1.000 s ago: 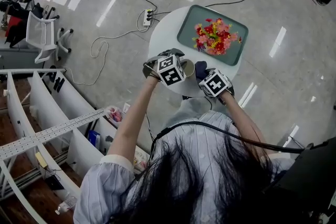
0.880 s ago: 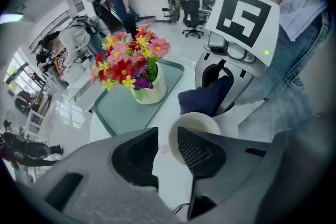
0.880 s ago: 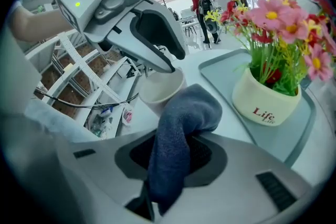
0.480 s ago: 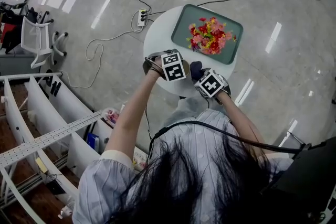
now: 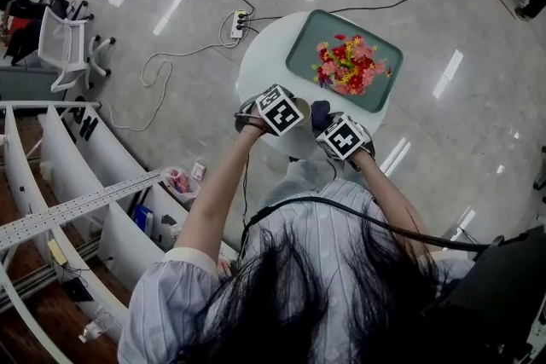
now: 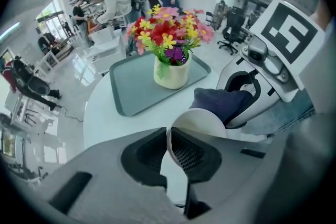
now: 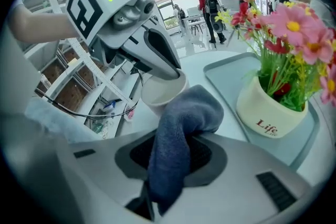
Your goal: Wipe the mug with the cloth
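While my left gripper (image 6: 168,136) has just been closing and now pinches the rim of the mug (image 6: 202,120) on the table (image 6: 105,118), my right gripper (image 7: 170,157) pinches the cloth (image 7: 184,113) just beside it. Farther off, a pot (image 6: 171,73) of flowers (image 6: 168,31) stands on a tray (image 6: 131,86).

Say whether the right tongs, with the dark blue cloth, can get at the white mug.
Probably yes: the white mug stands just beyond the dark blue cloth, nothing between; left tongs hold its rim.
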A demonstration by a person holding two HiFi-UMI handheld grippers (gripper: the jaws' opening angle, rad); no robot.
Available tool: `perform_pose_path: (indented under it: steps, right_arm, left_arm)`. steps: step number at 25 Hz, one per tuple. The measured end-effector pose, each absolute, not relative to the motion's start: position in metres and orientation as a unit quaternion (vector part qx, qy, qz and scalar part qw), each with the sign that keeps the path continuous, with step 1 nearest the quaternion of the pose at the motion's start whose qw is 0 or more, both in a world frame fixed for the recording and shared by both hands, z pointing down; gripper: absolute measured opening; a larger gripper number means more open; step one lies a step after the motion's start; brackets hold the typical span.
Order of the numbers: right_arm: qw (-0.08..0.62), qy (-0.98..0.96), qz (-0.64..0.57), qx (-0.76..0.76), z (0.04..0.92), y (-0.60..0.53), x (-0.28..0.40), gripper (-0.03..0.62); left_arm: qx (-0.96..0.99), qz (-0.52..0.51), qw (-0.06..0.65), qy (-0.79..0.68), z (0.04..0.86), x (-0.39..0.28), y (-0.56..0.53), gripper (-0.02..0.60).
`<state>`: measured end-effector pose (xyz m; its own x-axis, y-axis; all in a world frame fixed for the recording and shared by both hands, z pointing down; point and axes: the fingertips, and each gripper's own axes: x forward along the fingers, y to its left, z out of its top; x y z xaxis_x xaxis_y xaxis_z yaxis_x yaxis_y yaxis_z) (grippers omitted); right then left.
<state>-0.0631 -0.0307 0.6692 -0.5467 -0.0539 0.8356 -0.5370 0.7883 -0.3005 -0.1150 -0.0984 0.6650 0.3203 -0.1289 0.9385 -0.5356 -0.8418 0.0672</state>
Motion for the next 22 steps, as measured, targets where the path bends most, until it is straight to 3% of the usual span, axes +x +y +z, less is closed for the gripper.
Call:
perform_pose_path:
  steps: [22]
  right_arm:
    - [0.438, -0.843, 0.266, 0.163, 0.668, -0.041, -0.070, 0.109]
  left_arm:
    - [0.641, 0.372, 0.488, -0.461, 0.654, -0.158, -0.090, 0.041]
